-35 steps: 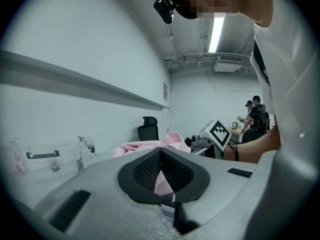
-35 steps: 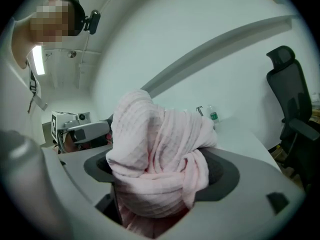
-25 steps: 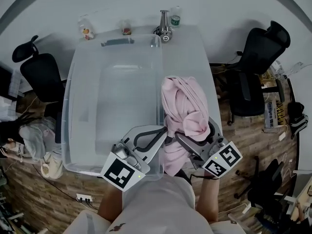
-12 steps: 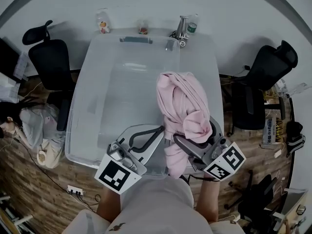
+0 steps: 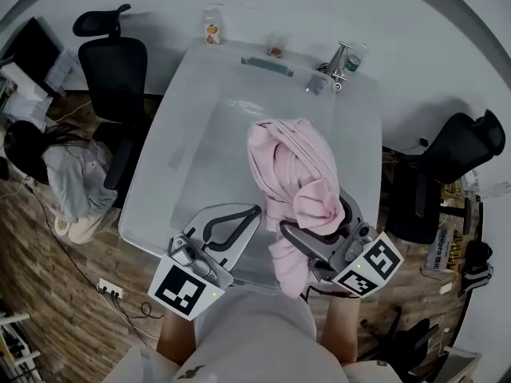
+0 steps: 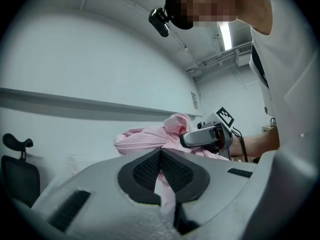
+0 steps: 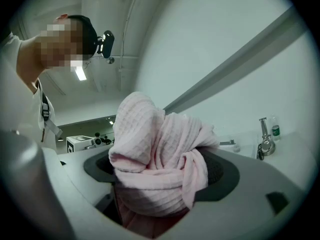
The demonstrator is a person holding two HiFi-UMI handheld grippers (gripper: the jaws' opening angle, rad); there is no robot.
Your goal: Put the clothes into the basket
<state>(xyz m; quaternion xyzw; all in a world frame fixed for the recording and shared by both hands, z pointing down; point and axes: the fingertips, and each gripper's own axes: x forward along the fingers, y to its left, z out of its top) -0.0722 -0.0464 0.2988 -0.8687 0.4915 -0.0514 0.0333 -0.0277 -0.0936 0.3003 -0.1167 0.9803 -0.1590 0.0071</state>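
A bunched pink garment [image 5: 291, 174] is held up in front of me, over the right rim of the big clear plastic basket [image 5: 172, 146] on the white table. My right gripper [image 5: 315, 215] is shut on the thick bundle; in the right gripper view the cloth [image 7: 160, 154] fills the gap between the jaws of the right gripper [image 7: 160, 179]. My left gripper [image 5: 255, 211] sits at the bundle's lower left. Its pads meet with a strip of pink cloth [image 6: 150, 139] pinched between them at the left gripper's tip [image 6: 161, 156]. A tail of cloth hangs down toward my body.
Small bottles [image 5: 211, 29] and a metal stand [image 5: 339, 54] line the table's far edge. Black office chairs stand at the far left [image 5: 116, 62] and at the right [image 5: 471, 146]. A person [image 5: 68, 174] sits on the left, over a wooden floor with cables.
Both grippers have carried the pink garment leftward, from beside the basket's right wall to over its right rim. The head view has swung, so the table sits more to the right.
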